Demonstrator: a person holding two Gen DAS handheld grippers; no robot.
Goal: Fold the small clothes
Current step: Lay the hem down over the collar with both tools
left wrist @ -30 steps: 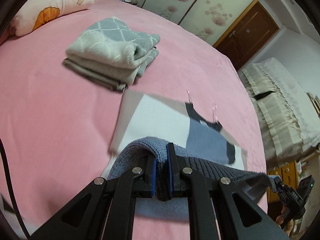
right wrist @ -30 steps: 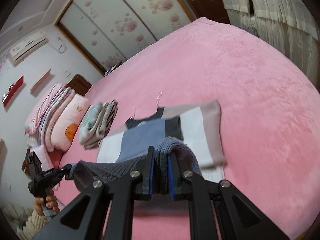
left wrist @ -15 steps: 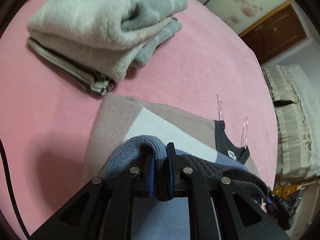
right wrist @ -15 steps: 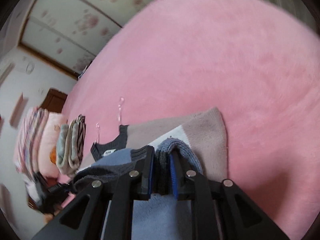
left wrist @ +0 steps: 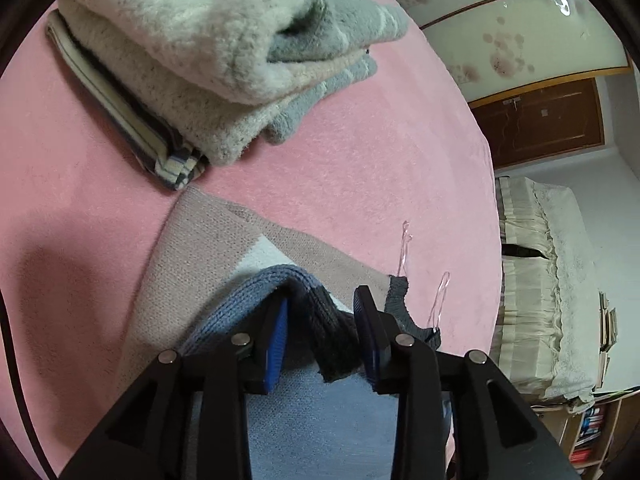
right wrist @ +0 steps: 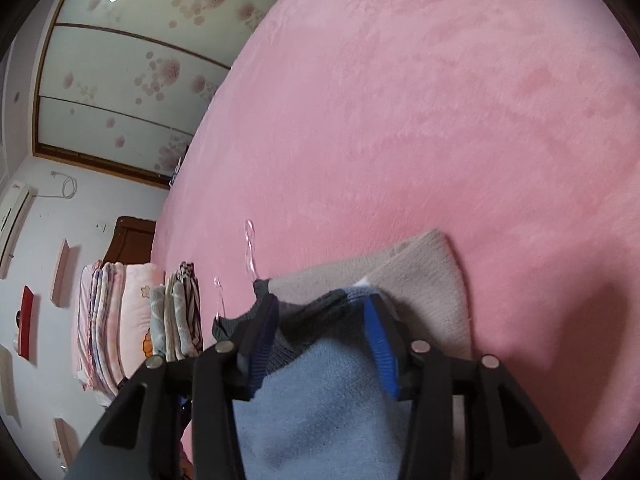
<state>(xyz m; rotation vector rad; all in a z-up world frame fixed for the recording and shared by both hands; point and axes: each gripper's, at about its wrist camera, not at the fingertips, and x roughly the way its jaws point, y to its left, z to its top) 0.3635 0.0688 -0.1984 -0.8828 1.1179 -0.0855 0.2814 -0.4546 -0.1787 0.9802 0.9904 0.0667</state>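
Between both tongs, left tongs [left wrist: 322,312] and right tongs [right wrist: 320,318], jaws opening, lies the blue-grey knitted sweater's [left wrist: 320,412] folded edge, unpinched, on the pink bed [right wrist: 440,120].

The left gripper [left wrist: 322,312] points down at a knit sweater [left wrist: 224,256] lying on the pink bed [left wrist: 360,152]. Its jaws are opening, and the sweater's folded blue and dark grey edge lies loose between them, clear of the right pad. Beyond the jaws, up and to the left, sits a stack of folded clothes [left wrist: 208,48]. Two clear hanger loops [left wrist: 404,248] lie just past the right jaw.
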